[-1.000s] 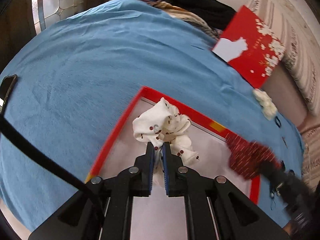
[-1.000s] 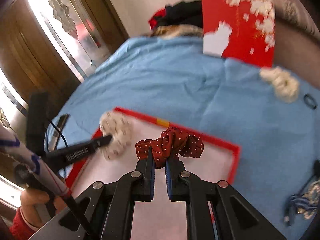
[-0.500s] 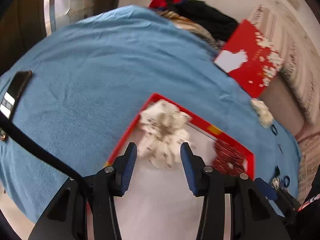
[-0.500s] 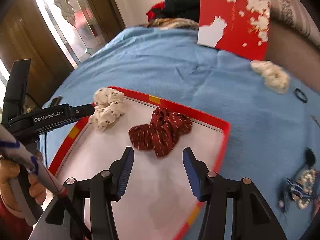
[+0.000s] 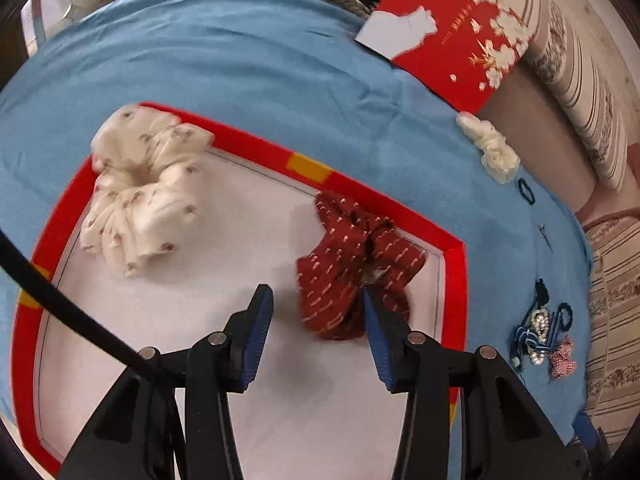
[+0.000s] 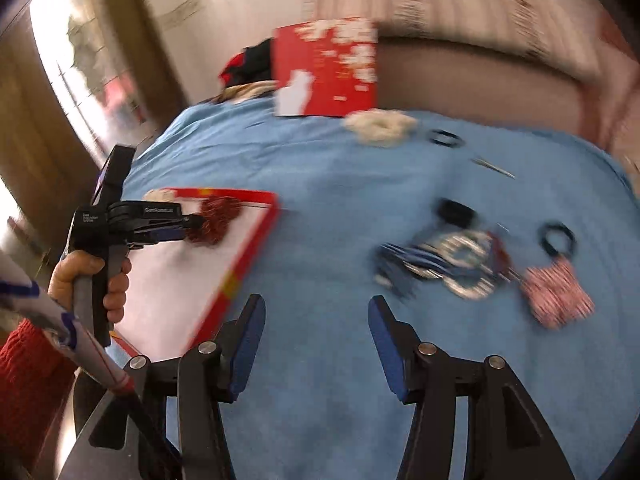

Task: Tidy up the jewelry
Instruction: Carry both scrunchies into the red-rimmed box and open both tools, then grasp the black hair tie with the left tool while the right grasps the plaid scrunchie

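Observation:
A red-rimmed white tray (image 5: 384,204) lies on the blue cloth. In it lie a cream dotted scrunchie (image 5: 140,192) at the far left and a dark red scrunchie (image 5: 352,268) at the right. My left gripper (image 5: 316,304) is open and empty over the tray, its right finger at the red scrunchie. My right gripper (image 6: 316,316) is open and empty over bare blue cloth, right of the tray (image 6: 252,256). A pile of blue ribbon and pearl jewelry (image 6: 448,260) and a pink checked bow (image 6: 556,296) lie ahead to the right.
A red gift box (image 5: 452,36) stands at the back. A cream scrunchie (image 5: 490,148) and a black hair tie (image 5: 526,192) lie on the cloth near it. A jewelry pile (image 5: 540,328) lies right of the tray. A striped sofa (image 5: 592,92) borders the right.
Both grippers opened and let go of their scrunchies in the tray. The right gripper then swung right, away from the tray toward the jewelry pile. The left turned toward the red scrunchie.

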The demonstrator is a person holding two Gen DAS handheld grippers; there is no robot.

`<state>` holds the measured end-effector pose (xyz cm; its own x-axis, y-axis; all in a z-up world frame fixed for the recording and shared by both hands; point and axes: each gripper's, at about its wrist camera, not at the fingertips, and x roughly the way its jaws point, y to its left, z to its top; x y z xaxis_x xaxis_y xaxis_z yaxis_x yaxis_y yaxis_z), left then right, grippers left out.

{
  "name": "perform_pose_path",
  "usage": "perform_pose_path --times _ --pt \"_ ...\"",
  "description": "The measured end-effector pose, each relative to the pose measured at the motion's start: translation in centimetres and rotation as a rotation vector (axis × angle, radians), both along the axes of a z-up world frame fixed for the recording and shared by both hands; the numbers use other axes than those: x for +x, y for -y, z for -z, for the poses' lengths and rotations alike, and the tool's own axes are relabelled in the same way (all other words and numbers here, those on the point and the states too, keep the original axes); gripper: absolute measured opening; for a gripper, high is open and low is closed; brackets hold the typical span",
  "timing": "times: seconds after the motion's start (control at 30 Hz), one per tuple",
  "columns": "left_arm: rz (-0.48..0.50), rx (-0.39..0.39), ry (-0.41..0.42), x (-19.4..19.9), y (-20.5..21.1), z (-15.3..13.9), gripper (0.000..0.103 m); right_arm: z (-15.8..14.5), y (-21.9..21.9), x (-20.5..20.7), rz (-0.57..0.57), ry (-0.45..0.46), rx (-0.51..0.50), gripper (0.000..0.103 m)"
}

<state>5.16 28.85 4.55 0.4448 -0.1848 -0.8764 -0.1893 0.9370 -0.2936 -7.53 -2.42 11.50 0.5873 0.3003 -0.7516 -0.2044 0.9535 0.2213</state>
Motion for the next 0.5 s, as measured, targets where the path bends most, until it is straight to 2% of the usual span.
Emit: perform_pose_path --times 0.1,0.23,0.33,0.37,0.5 --pt "0.09 -0.035 -0.003 -0.2 2.7 -0.7 0.043 0.7 3.8 -0.9 0.077 -0.021 0.018 0.058" --pt "0.132 0.027 0.084 -2.5 5.2 -4.1 0.044 1.9 8.4 -1.5 0.185 -0.069 0.042 0.059" --pt "0.132 0.088 0.153 -4.9 6.4 -7.0 0.048 2.5 11.4 -2.2 0.284 -0.085 0.009 0.074" --pt "0.134 0.099 0.171 -5.8 6.9 -7.8 0.052 2.5 12.3 -2.4 0.314 -0.083 -0.005 0.076" --pt "0.193 0.136 0.212 -7.6 10.0 -9.4 0.054 2.1 15.9 -4.1 0.423 0.004 -0.048 0.077"
